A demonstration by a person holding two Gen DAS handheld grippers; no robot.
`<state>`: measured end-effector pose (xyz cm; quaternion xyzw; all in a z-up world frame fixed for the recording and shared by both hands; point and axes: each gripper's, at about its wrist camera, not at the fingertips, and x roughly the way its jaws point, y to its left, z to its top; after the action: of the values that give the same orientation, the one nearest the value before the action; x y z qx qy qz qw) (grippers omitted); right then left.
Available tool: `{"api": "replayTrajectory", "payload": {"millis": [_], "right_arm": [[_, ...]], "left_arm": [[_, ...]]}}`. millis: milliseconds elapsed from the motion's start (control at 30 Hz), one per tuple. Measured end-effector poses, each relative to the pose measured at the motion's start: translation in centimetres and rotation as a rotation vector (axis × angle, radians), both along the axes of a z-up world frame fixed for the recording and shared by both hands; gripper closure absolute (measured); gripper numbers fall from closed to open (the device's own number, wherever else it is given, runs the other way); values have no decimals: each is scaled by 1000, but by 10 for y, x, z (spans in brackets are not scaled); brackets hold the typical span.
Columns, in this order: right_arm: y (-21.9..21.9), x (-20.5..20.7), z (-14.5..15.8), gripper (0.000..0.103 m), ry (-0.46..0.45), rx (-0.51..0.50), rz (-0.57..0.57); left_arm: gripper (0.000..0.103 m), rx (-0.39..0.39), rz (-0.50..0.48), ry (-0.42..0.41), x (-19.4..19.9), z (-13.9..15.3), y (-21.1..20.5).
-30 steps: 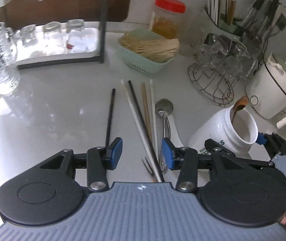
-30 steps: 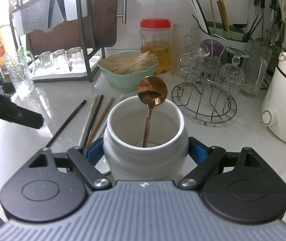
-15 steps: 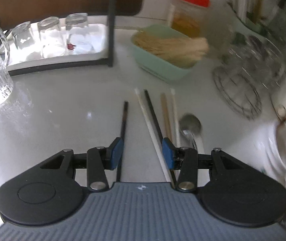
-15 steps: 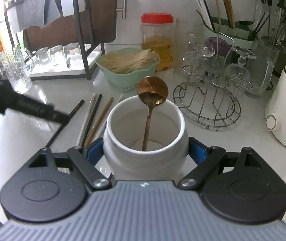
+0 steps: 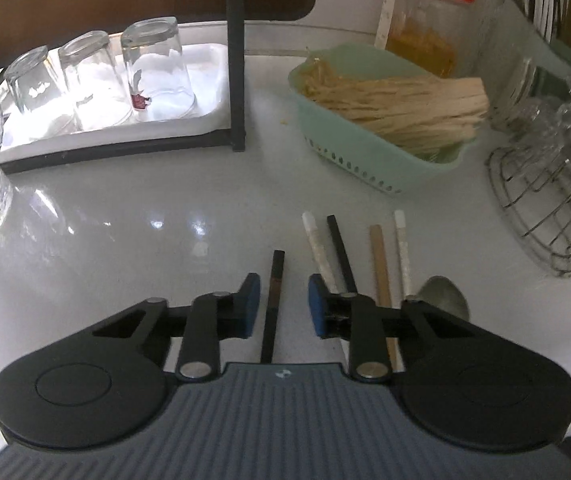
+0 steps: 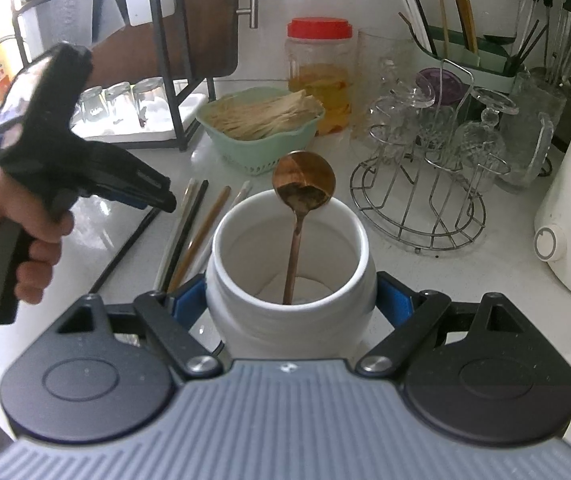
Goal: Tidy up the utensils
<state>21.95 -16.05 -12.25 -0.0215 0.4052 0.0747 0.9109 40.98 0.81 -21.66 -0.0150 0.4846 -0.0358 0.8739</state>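
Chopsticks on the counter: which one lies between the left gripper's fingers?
The lone black chopstick, lying apart to the left of the other four; the left gripper, jaws just closing, straddles it without pressing yet.

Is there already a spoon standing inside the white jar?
Yes, a copper-coloured spoon stands in the white jar, its bowl sticking up above the rim, while the right gripper clamps the jar's sides.
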Motion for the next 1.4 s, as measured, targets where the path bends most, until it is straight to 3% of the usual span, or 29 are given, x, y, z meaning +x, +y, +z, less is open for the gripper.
{"api": "replayTrajectory", "payload": {"millis": [167,233,467,800,1400], "right_arm": [[2,1,0,13,4,-4,-14],[3,1,0,13,7,-8,-21],[4,-1,-1,13,-6,-8,-32],[8,2,-1,13,6,-18,-62],[14,5,-6,13,-33,-23,-109]], "left_arm": [[82,47,-37,-5,6,-4,-7],[93,37,-34,10,9,-4,-8],[96,21,-42,28,5,4,-10],[96,-41,-96,-1,-20,40,-13],[96,-132,-319,-109,-89,130,-27]]}}
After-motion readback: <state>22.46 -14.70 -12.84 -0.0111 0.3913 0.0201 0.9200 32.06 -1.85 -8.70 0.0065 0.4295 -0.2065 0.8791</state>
